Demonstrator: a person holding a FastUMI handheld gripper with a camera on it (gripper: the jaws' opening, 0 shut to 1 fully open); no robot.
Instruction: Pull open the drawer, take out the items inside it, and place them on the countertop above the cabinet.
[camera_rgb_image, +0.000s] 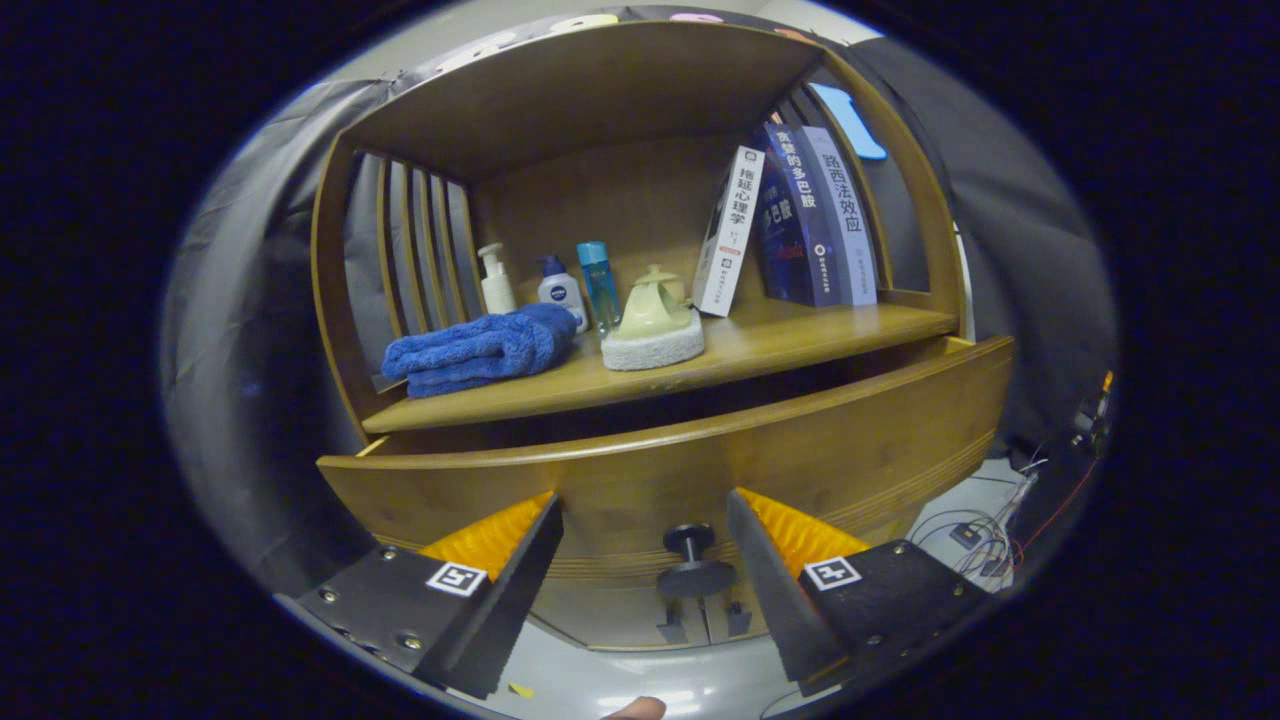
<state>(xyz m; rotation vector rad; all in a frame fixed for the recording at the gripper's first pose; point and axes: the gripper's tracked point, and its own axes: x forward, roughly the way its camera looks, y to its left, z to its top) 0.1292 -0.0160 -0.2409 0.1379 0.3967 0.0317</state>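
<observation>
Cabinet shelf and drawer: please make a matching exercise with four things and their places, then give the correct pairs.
Things:
1. blue towel
2. teapot
3. books
4. drawer knob

Places:
A. leaning at the shelf's far end from the towel
B. between the open gripper's fingers
C. on a white pad, mid-shelf
D. folded in front of the bottles

Pairs: 1-D, 2-C, 3-A, 4-B

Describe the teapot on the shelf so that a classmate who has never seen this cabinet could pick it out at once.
Start at the wooden cabinet, whose drawer knob sits between the open gripper fingers. On the shelf above, between the folded blue towel and the leaning white book, stands the pale green teapot. Unlike its neighbours, it rests on a round white pad.
</observation>
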